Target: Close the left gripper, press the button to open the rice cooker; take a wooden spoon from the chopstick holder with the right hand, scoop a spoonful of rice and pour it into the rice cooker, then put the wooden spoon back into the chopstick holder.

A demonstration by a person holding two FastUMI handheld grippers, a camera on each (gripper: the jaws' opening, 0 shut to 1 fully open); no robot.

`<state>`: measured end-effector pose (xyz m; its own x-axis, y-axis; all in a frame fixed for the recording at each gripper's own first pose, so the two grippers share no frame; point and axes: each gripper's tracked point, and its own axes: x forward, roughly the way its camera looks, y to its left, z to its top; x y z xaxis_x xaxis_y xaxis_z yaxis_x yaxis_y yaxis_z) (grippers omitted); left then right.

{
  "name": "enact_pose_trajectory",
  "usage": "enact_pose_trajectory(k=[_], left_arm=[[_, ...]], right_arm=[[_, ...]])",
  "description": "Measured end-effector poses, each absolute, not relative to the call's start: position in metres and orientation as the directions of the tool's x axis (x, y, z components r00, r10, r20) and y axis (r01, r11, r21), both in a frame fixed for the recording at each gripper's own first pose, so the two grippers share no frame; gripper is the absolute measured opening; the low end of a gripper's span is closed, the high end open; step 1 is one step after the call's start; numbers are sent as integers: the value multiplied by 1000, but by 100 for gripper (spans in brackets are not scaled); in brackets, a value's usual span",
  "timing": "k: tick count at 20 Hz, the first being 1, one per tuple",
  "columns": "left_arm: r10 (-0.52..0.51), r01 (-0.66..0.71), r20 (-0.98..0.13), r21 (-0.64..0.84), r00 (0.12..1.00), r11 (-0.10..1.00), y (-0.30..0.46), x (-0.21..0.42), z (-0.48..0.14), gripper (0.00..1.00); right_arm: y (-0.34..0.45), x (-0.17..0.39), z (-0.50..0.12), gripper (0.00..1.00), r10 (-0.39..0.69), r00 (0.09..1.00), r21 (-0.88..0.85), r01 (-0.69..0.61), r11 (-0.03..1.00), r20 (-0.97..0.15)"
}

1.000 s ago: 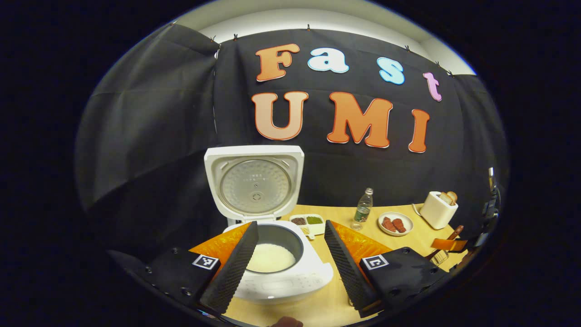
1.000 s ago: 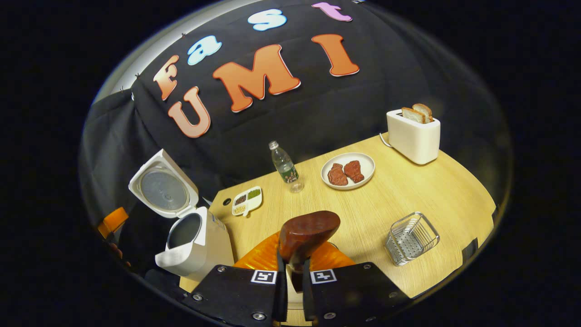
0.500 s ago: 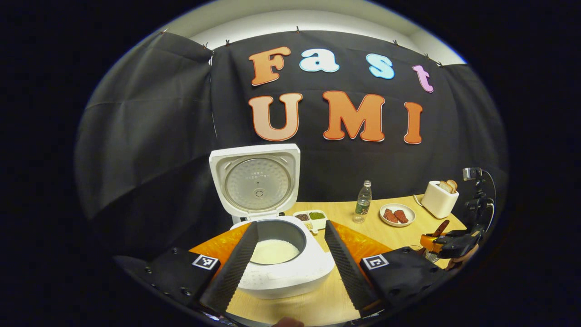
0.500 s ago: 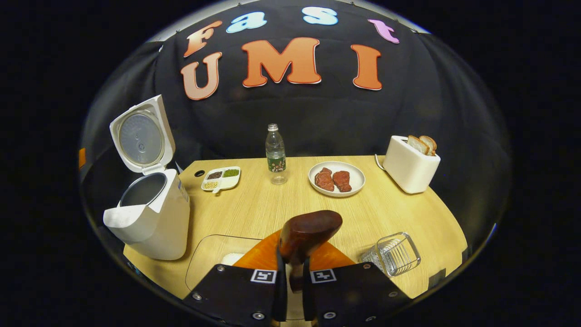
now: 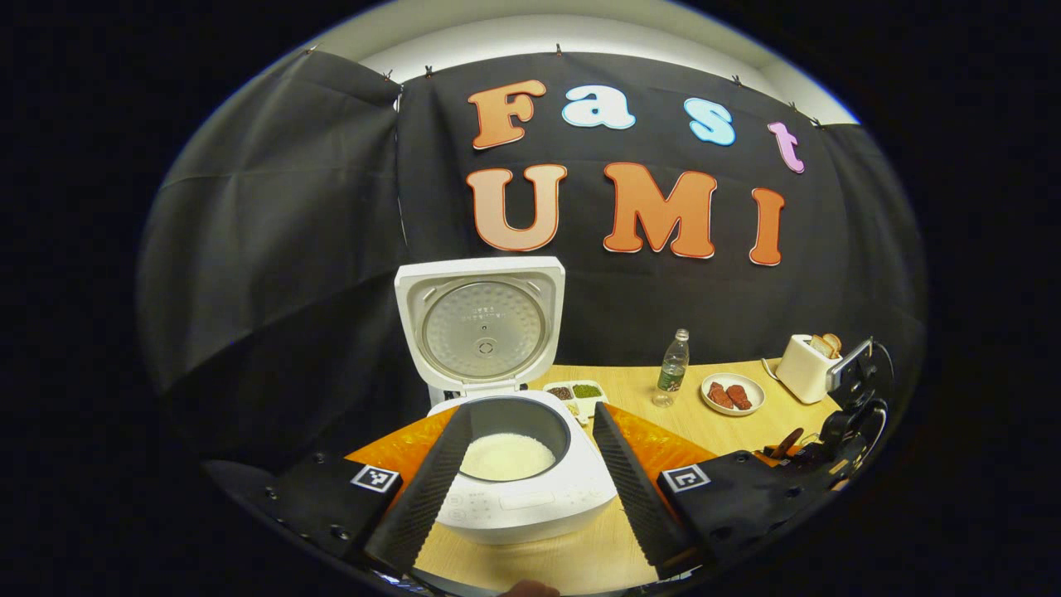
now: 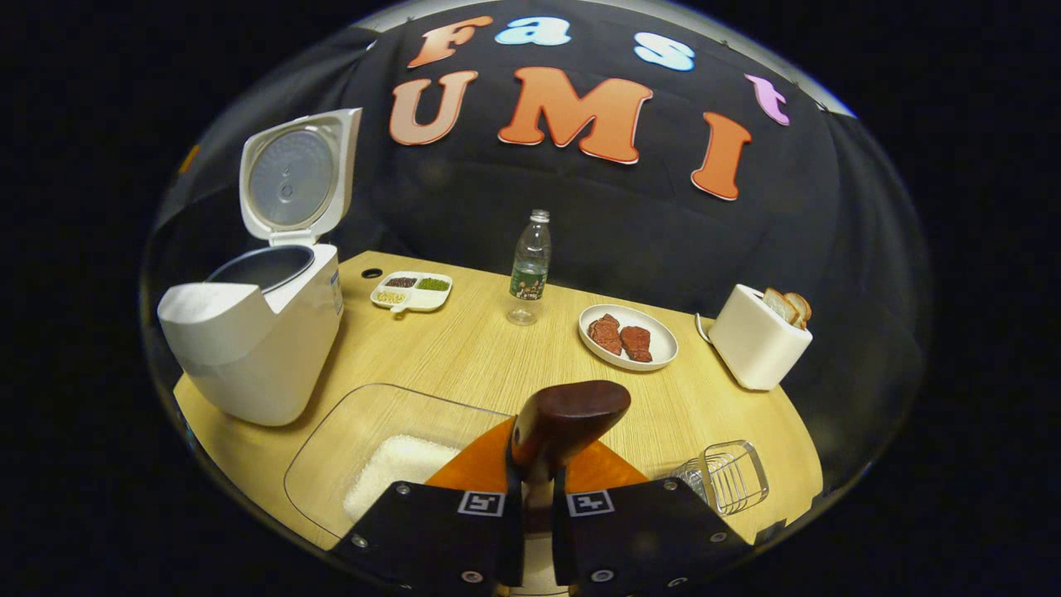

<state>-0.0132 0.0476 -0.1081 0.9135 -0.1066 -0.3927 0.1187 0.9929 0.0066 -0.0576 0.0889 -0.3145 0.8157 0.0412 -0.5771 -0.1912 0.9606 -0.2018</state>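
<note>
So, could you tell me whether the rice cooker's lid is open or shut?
Open. The lid stands upright behind the rice cooker, and white rice shows in its pot.

Wooden spoon (image 6: 569, 420) handle hidden (between tongs).

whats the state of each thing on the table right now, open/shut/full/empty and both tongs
rice cooker: lid up, white rice in the pot
wooden spoon: held by its handle, bowl up
right tongs: shut on the wooden spoon
left tongs: open, holding nothing
clear container: open, some rice inside
chopstick holder: empty
water bottle: upright, capped
toaster: bread in the slots
plate: two pieces of meat on it
</note>
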Motion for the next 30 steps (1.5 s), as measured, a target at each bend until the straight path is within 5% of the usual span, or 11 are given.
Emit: enact_pose_trajectory(k=[12,20,30], left_arm=[[-112,123,-425,-1,898,992,53,-18,-123,100],[-113,127,-434,3,894,992,73,-22,-128,100],[-122,141,-419,16,900,990,72,-25,-121,99]], right_arm=[[156,-74,-321,13,153,784,-68,-241,968,-601],[148,-68,-326,13,181,720,230,-31,973,-670],[145,-64,-329,13,297,662,494,127,860,-688]])
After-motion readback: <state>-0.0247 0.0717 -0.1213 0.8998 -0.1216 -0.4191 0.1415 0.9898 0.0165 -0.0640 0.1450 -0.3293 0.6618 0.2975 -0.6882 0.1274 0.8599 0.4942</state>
